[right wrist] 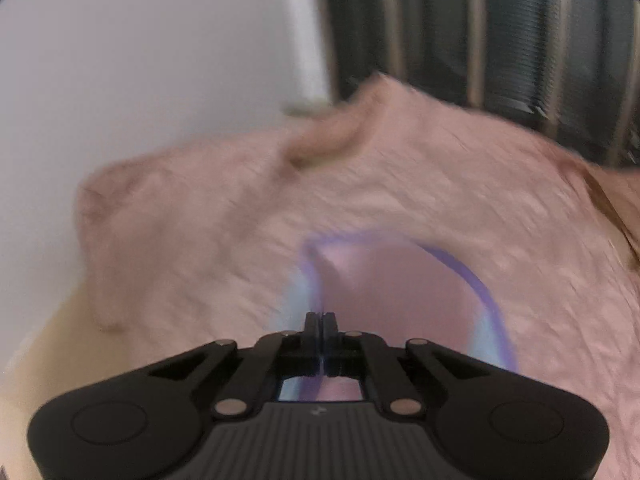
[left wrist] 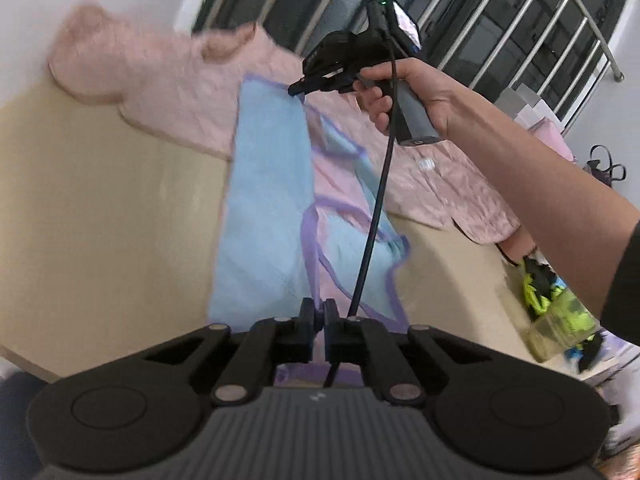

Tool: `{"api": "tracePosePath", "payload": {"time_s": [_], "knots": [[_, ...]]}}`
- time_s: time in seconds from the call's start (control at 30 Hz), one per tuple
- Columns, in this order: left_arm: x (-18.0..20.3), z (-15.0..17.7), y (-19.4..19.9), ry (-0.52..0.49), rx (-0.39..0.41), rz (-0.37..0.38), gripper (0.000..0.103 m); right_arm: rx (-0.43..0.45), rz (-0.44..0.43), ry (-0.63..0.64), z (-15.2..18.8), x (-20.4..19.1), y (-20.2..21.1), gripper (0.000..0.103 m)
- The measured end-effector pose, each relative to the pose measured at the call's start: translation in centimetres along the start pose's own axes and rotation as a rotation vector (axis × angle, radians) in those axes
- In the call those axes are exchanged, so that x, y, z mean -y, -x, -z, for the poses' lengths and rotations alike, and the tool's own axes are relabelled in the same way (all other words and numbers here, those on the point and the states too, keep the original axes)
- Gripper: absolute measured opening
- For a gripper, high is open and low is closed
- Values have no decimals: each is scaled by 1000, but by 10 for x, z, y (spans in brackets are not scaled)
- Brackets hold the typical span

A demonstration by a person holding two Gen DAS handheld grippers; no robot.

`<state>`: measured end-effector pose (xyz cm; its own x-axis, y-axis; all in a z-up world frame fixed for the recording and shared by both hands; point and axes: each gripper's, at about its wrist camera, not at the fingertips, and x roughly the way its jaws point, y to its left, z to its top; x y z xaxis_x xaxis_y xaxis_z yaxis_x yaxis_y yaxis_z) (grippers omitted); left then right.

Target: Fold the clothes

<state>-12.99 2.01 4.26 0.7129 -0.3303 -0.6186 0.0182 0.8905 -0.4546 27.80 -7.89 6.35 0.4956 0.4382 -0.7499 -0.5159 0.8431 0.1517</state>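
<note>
A light blue garment (left wrist: 268, 208) with purple trim and a pink inner side hangs stretched between both grippers above a beige table (left wrist: 100, 220). My left gripper (left wrist: 319, 314) is shut on its near purple edge. My right gripper (left wrist: 296, 89), held in a hand, is shut on its far corner. In the right wrist view my right gripper (right wrist: 320, 322) is shut on the blue garment (right wrist: 298, 292), whose purple trim loops ahead of it. A fuzzy pink garment (left wrist: 160, 76) lies on the table behind; it also fills the right wrist view (right wrist: 400, 184).
A white wall (right wrist: 140, 60) and a barred window (left wrist: 500, 20) stand behind the table. A pink quilted cloth (left wrist: 460, 188) lies at the table's right. A clear container with yellow-green and black items (left wrist: 560, 312) sits past the table's right edge.
</note>
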Motion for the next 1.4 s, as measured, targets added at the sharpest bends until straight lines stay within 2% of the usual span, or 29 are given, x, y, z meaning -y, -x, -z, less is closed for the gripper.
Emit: {"api": "tracePosePath", "payload": {"time_s": [0.03,0.13,0.17,0.2,0.27,0.37,0.47,0.53,0.57,0.6,0.63,0.7,0.73,0.77,0.83,0.9,1.0,1.07,1.13,1.2,1.23,1.3,1.37,1.4], "knots": [[-2,0,-3,24,-16,14,18,-13,15,-12,4,9,-4,6],[-14,-3,14,84,44,67,30,18,2,-44,8,22,-1,12],[-19,-6,21,93,81,54,33,35,-22,-47,6,24,1,17],[-23,-7,27,100,109,12,37,45,-47,-46,4,24,3,18],[-34,-10,33,129,146,-103,38,49,-64,-20,-3,17,0,19],[-55,-17,17,161,86,-143,37,38,-60,33,-17,3,-15,19],[-63,-18,2,206,37,-56,38,21,-63,41,-25,-1,-32,19],[-58,-20,-5,195,34,-66,36,15,-57,30,-27,0,-40,19],[-53,-21,-8,157,28,-82,29,14,-48,22,-27,2,-42,19],[-49,-22,-11,118,23,-97,11,12,-31,14,-25,3,-41,19],[-45,-23,-14,88,18,-105,9,10,-12,7,-22,4,-40,19],[-46,-23,-15,108,11,-65,15,27,3,1,-6,3,-21,20],[-47,-23,-15,119,6,-46,34,46,-12,4,6,0,-5,22],[-49,-22,-17,130,0,-33,44,66,-39,10,26,-5,15,31],[-51,-20,-16,115,1,-43,46,111,-83,20,70,-16,57,42],[-51,-20,-14,107,3,-56,46,110,-124,19,115,-28,84,42],[-49,-22,-8,92,16,-74,48,87,-109,-19,163,-34,102,42],[-42,-21,-4,50,30,-77,55,86,-65,-60,178,-29,105,41],[-29,-16,-1,-29,41,-54,56,105,-35,-123,180,-18,108,41],[-13,-9,3,-117,59,-23,57,142,-22,-168,172,-6,110,41],[-6,-5,5,-160,66,-11,64,157,-25,-182,166,-1,110,40],[7,3,2,-246,60,-13,70,170,-62,-211,150,9,103,40],[14,8,-5,-305,35,-36,64,152,-73,-228,130,13,89,40],[16,10,-10,-322,14,-55,48,146,-86,-229,121,14,80,40]]}}
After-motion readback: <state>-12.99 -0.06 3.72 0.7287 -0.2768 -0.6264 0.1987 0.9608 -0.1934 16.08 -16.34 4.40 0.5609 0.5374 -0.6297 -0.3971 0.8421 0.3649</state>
